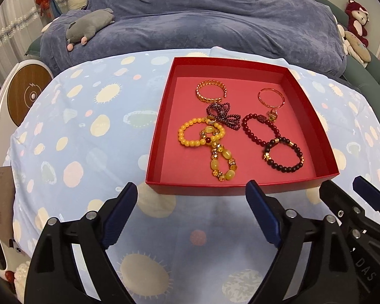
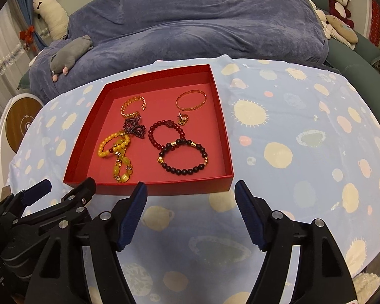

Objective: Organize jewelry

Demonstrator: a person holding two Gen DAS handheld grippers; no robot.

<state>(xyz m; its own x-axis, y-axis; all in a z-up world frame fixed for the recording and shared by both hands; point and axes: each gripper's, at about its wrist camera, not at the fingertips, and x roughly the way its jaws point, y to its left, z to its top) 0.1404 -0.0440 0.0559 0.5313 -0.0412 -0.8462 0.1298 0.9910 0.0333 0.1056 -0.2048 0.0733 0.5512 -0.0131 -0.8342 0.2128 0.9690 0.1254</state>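
Observation:
A shallow red box (image 1: 324, 136) (image 2: 225, 131) sits on the spotted blue cloth and holds the jewelry. Inside lie a gold cuff (image 1: 210, 90) (image 2: 133, 106), a thin gold bangle (image 1: 271, 97) (image 2: 191, 100), a gold ring (image 1: 272, 114) (image 2: 183, 119), a purple beaded bow (image 1: 221, 115) (image 2: 134, 128), a yellow bead bracelet (image 1: 190, 133) (image 2: 106, 147), a chunky yellow-and-gold bracelet (image 1: 223, 162) (image 2: 121, 167), a red bead bracelet (image 1: 259, 128) (image 2: 166, 134) and a dark bead bracelet (image 1: 283, 157) (image 2: 183, 158). My left gripper (image 1: 191, 190) (image 2: 68, 186) and right gripper (image 2: 191, 190) (image 1: 342, 183) are open and empty, just in front of the box.
The cloth-covered table (image 1: 88, 136) (image 2: 304, 139) stretches left and right of the box. Behind it is a bed with a blue blanket (image 1: 202, 20) and a grey plush toy (image 1: 88, 25). A white device with a round wooden top (image 1: 25, 93) stands at the left.

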